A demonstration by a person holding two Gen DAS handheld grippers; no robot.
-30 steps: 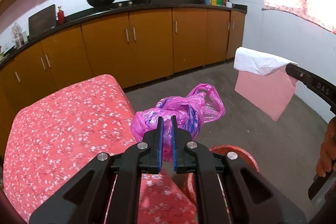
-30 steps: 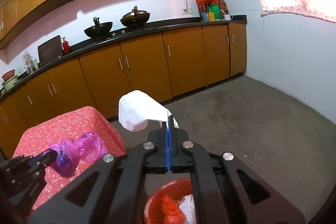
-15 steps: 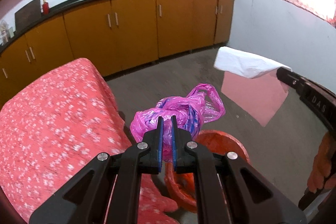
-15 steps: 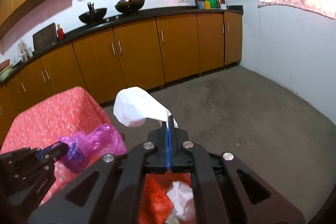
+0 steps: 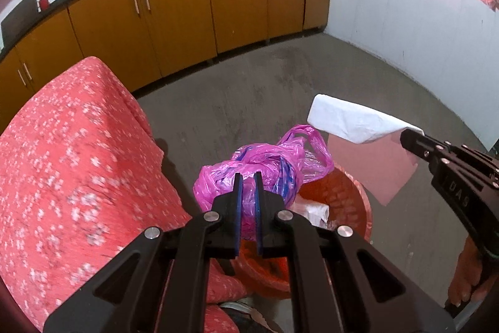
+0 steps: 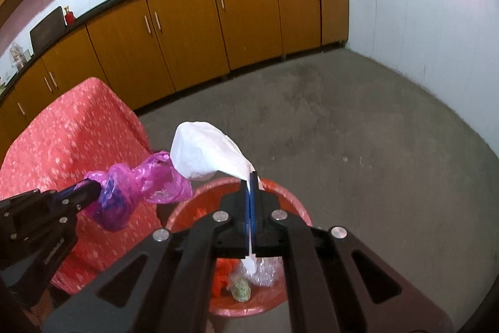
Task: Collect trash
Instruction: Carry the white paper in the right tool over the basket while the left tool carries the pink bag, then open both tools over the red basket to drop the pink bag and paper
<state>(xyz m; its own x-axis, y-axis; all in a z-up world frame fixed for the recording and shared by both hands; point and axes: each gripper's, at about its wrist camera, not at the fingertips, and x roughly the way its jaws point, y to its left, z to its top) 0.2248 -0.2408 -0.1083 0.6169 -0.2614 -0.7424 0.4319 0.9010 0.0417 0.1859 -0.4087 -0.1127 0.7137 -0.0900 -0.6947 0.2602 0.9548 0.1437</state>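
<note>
Left tool (image 5: 248, 186): clamped on crumpled pink plastic bag (image 5: 265, 164), held over the red bin's (image 5: 352, 198) left rim. Right tool (image 6: 251, 186): clamped on white tissue (image 6: 202, 155), above the same bin. Bin on grey floor (image 6: 358, 127), beside red floral-covered surface (image 5: 71, 155); holds wrappers.

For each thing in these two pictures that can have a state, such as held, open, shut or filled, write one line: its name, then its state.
left gripper: shut on the pink plastic bag
pink plastic bag: crumpled, held above the bin
right gripper: shut on the white sheet
white sheet: held above the bin, one end drooping
red bin: open, partly filled with trash
cabinet doors: shut
</note>
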